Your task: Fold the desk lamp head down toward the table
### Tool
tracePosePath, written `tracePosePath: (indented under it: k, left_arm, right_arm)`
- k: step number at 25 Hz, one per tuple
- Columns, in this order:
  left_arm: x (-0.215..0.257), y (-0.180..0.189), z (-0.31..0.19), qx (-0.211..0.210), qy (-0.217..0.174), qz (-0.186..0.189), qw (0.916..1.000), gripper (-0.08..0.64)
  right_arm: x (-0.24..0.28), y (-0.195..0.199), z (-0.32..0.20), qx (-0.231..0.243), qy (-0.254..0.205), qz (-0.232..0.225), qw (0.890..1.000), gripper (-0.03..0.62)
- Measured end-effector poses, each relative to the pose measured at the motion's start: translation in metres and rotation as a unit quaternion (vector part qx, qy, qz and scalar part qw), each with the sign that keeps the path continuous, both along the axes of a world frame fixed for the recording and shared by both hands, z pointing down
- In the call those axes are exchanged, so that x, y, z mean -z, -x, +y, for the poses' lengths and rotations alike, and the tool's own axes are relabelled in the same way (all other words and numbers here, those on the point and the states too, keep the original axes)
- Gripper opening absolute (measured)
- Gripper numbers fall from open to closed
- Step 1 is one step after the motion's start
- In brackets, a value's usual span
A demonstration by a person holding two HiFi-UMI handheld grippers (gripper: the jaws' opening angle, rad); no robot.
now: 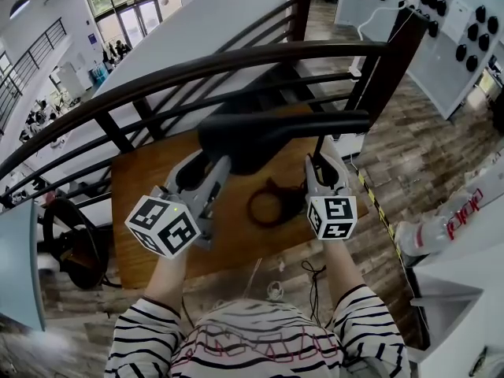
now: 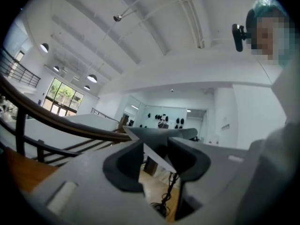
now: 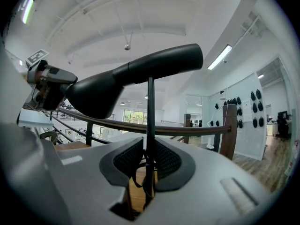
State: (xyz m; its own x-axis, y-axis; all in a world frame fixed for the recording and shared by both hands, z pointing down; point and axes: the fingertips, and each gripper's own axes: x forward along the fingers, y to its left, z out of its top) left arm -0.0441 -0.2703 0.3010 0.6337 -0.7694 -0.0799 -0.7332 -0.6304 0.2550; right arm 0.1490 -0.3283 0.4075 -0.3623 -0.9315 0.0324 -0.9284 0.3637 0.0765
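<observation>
1 wood table (image 1: 150,187), 2 grippers atm: 1 lamp head (image 1: 276,136) is clamped by left gripper (image 1: 206,172), 1 thin stem (image 3: 150,121) is pinched by right gripper (image 1: 320,162).

You are wearing a white top (image 1: 260,345) with thin black stripes and some pink lines across the chest, and its long sleeves (image 1: 146,333) are striped the same way. The left gripper (image 1: 203,172) and right gripper (image 1: 324,168) are showing pale grey bodies with dark ribbed pads (image 3: 129,161), and each is bearing a cube (image 1: 161,225) of black-and-white square markers.
</observation>
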Motion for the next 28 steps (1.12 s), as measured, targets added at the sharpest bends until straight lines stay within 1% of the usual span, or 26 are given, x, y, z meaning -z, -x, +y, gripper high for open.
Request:
tracePosePath:
  k: [8,13,19,28]
  left_arm:
    - [-0.022,-0.004,0.001,0.000,0.022,0.039,0.9990,0.163]
    - [-0.035,-0.010,0.000,-0.004,0.024,0.064,0.9976,0.164]
    - [-0.046,-0.014,-0.001,-0.005,0.030,0.086,0.9959,0.166]
    - [-0.070,-0.018,-0.009,-0.019,0.061,0.113,0.9915,0.169]
  right_arm:
    - [0.000,-0.001,0.002,0.005,0.000,0.000,1.000,0.063]
    - [-0.001,-0.005,0.001,0.007,0.001,0.000,1.000,0.063]
    - [-0.001,-0.005,0.001,0.012,0.001,0.003,1.000,0.063]
    - [-0.002,0.001,-0.005,0.015,0.000,0.004,1.000,0.063]
